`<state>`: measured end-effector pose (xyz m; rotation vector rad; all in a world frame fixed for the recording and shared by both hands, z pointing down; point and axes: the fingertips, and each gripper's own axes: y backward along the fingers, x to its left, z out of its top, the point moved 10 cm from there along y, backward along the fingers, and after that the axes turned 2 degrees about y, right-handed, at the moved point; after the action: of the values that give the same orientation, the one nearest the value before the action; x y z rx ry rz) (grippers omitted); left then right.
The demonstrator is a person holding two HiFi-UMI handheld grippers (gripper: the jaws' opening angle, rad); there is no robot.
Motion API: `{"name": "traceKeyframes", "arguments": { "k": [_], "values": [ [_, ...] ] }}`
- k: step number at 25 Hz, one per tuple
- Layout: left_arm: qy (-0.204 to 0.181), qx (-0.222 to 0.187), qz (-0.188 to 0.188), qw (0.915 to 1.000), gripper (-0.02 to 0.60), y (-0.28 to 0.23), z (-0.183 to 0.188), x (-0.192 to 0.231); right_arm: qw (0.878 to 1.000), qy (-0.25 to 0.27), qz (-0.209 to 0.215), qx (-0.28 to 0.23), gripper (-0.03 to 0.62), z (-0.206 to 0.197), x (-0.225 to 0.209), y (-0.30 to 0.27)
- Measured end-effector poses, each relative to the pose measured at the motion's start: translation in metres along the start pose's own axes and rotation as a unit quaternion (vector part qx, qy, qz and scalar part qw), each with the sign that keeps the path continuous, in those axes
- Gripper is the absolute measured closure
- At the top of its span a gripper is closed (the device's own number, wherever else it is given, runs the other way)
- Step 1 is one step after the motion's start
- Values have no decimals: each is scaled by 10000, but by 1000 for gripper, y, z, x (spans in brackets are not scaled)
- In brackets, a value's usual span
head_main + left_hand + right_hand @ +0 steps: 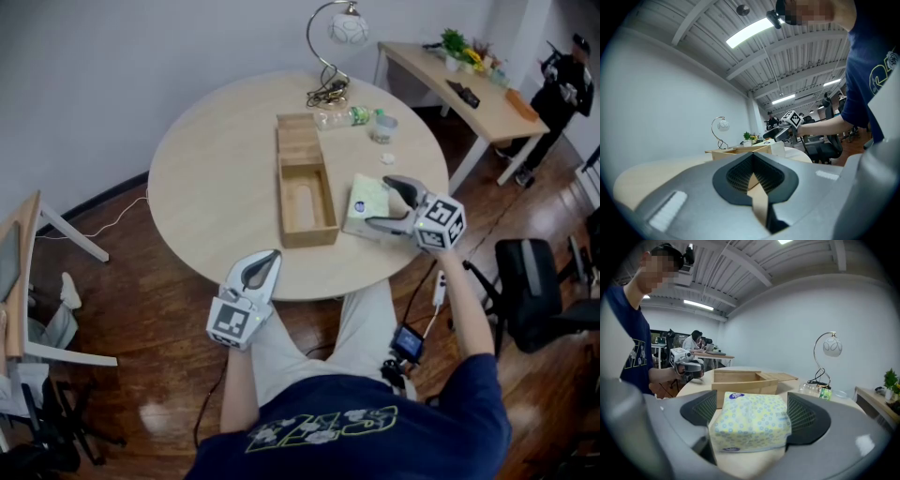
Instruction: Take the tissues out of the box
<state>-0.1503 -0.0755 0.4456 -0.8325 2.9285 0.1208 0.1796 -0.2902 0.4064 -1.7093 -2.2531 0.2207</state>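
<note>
A pale yellow dotted tissue pack point(364, 206) point(750, 420) lies on the round table point(206, 178), just right of the open wooden box point(306, 197) point(740, 379). The box looks empty inside. My right gripper point(378, 201) point(750, 427) straddles the pack, its pads against the pack's two sides. My left gripper point(266, 261) point(752, 174) hovers at the table's near edge, jaws together and holding nothing. The left gripper view shows the box point(740, 151) and the right gripper point(780, 133) far off.
The box's sliding lid point(298, 139) sticks out at its far end. A lamp point(334, 56), a plastic bottle point(352, 115) and a small cup point(384, 127) stand at the table's far side. An office chair point(536, 291) stands at right; a person point(562, 82) stands by a side table point(464, 89).
</note>
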Motion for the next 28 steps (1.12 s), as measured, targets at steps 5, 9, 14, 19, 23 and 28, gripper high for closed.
{"name": "traceKeyframes", "arguments": {
  "k": [5,9,14,19,23,28],
  "values": [
    [6,-20,5,10000,580,0,0,-1,9999,-9,-25,-133,128,-1,5,2],
    [19,-16,8,10000,580,1,0,-1,9994,-6,-48,-335,126,-1,15,5],
    [-12,-15,5,10000,580,0,0,-1,9980,-3,-75,-633,167,1,32,10],
    [42,-32,19,10000,580,1,1,-2,9957,-37,-71,-923,189,9,50,17],
    [40,-35,20,10000,580,1,1,-2,9948,-102,13,-1013,195,10,59,19],
    [13,-13,1,10000,580,1,1,-2,9929,-35,69,-1185,250,11,76,18]
  ]
}}
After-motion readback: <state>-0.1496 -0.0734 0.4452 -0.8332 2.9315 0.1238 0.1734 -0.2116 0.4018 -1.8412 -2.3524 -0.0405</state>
